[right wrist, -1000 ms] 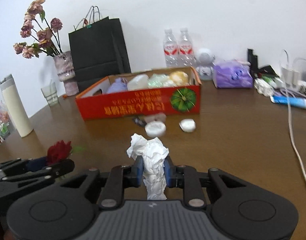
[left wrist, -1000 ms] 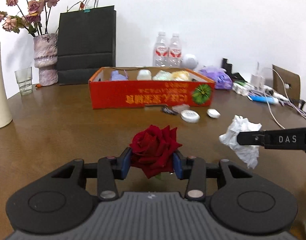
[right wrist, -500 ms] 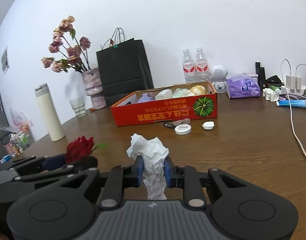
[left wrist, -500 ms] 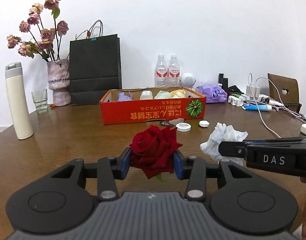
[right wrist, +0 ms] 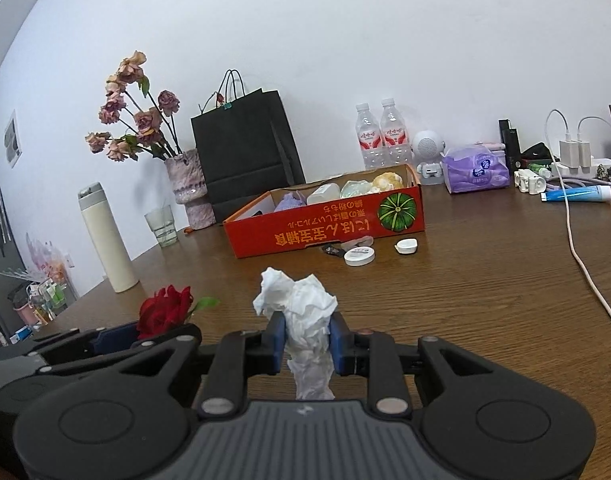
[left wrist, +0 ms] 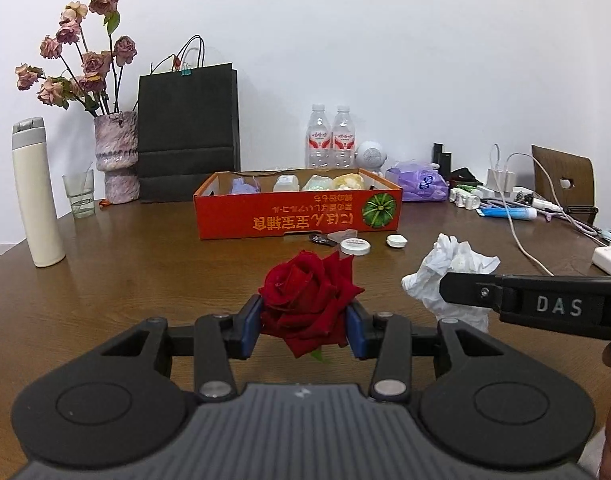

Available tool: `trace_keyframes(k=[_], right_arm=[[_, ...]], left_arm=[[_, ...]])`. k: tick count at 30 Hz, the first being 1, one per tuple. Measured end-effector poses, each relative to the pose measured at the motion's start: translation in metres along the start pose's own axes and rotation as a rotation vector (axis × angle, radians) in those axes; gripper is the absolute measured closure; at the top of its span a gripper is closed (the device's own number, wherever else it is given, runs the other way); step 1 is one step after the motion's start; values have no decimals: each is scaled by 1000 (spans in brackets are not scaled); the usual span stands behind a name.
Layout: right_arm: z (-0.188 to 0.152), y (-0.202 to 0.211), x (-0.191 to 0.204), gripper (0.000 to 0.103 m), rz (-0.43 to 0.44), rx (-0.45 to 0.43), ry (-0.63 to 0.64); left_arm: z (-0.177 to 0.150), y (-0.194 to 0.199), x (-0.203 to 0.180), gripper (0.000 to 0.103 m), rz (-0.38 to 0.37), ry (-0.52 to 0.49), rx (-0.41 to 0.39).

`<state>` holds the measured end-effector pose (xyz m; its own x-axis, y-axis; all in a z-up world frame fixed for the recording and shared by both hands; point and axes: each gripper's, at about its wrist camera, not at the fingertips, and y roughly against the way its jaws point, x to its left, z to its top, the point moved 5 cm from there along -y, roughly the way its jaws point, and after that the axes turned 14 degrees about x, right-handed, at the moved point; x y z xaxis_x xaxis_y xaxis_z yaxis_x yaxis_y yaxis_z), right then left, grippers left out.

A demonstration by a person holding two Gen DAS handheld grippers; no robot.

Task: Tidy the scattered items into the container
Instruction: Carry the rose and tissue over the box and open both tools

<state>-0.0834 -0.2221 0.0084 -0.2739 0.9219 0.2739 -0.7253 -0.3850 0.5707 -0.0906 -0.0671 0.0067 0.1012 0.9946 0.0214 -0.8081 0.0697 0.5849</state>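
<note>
The shallow red cardboard box with the green pumpkin print (left wrist: 297, 212) stands on the brown wooden desk (left wrist: 125, 280), straight ahead of both tongs and well apart from them. Its long axis runs across the left wrist view, so the near long wall faces the left tongs squarely; from the right wrist view the box (right wrist: 325, 224) sits slightly angled, pumpkin end to the right. Four pale items already lie along its far side. Just before its near wall, a flat round white lid (left wrist: 355, 246), a smaller white cap (left wrist: 396, 241) and a small dark wrapper (left wrist: 321, 240) remain on the desk.

The left tongs (left wrist: 303, 326) are part closed, the blue pads pressed against a deep red rose head (left wrist: 309, 300), held clear of the desk. The right tongs (right wrist: 305, 338) are closed narrowly on a crumpled white paper tissue (right wrist: 301, 312), which stands up between the pads.

Judgement: both loads need a forward carry over the near wall. Neither set is clearly nearer; the left lines up with the box's middle, the right with its pumpkin end.
</note>
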Motion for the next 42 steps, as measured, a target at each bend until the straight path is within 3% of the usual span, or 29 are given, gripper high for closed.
trace_keyframes(k=[3,7,11,13,15,20,24,26,32,35,36,37,38,40,42], right_arm=[[17,-3,1,80,23,-5,14],[69,-18,-2,80,74,-19,53],[147,-47,-7,80,84,-31,89],[191,-76,-6,80,103,16,104],[226,-109,-4,80,126,75,113],[281,-208,5,80,122,283,102],[284,-289,-9,81,88,497,59],[281,-316,-18,81,82,579,6],[271,-352,-19,80,64,672,-32],[263,-360,-21,79,141,734,-93],[261,-361,-21,74,159,746,-110],[260,-361,-22,62,166,748,-124],[261,-361,-25,56,175,744,-147],[265,-356,-30,35,201,730,-197],[270,-344,-34,32,200,708,-202]], left_arm=[[30,-9,10,60,-6,-7,-23],[103,-33,36,59,-5,-19,-62],[178,-82,66,59,-51,52,9],[210,-117,79,59,-6,68,43],[229,-153,86,59,8,39,102],[238,-254,101,59,-27,72,389],[231,-298,108,57,11,61,487],[228,-306,111,43,5,70,507],[231,-306,129,40,-6,116,501],[241,-292,138,27,-16,175,443],[245,-286,140,21,-39,192,433],[249,-282,141,14,-46,200,427],[253,-277,142,11,-38,202,414],[258,-267,139,7,-24,180,394],[261,-261,135,4,-21,163,398]])
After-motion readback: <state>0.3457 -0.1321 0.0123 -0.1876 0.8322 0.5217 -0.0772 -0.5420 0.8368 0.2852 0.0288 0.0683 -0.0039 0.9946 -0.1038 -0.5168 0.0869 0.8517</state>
